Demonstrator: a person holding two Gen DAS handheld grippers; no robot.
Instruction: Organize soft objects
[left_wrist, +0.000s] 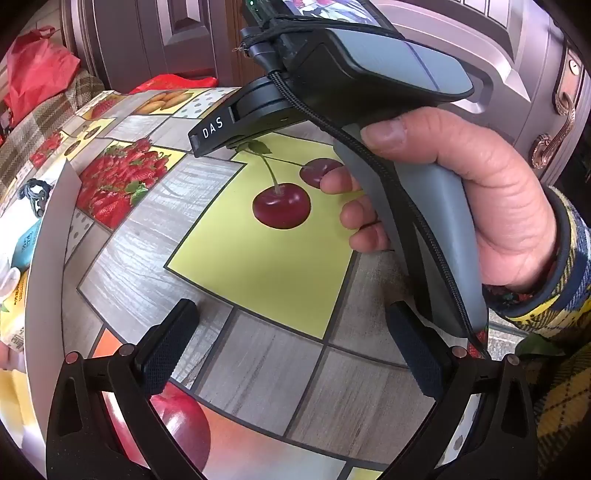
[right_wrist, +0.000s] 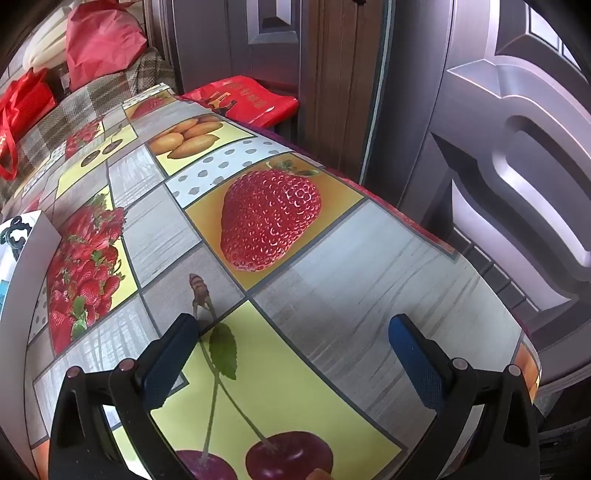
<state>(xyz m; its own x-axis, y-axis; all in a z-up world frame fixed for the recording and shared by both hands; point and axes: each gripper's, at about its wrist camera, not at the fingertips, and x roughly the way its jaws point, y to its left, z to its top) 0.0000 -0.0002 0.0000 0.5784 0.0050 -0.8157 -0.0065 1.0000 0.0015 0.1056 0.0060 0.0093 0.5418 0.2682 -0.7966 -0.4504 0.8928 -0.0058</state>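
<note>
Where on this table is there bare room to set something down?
Free: the tablecloth between the open right gripper and the door-side edge, and under the open left gripper. Crowded: the far-left edge, by the white box.

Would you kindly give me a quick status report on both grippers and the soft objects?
Left gripper open, empty, above the fruit-print tablecloth. Right gripper open, empty. Soft objects ungrasped; white box at left. Nothing in the way.

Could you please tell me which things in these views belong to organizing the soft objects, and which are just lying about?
Belongs to the job:
left gripper, open, empty
right gripper, open, empty
white box at the table's left edge, probably

Just lying about:
fruit-print tablecloth
red bags
plaid blanket
door
</note>
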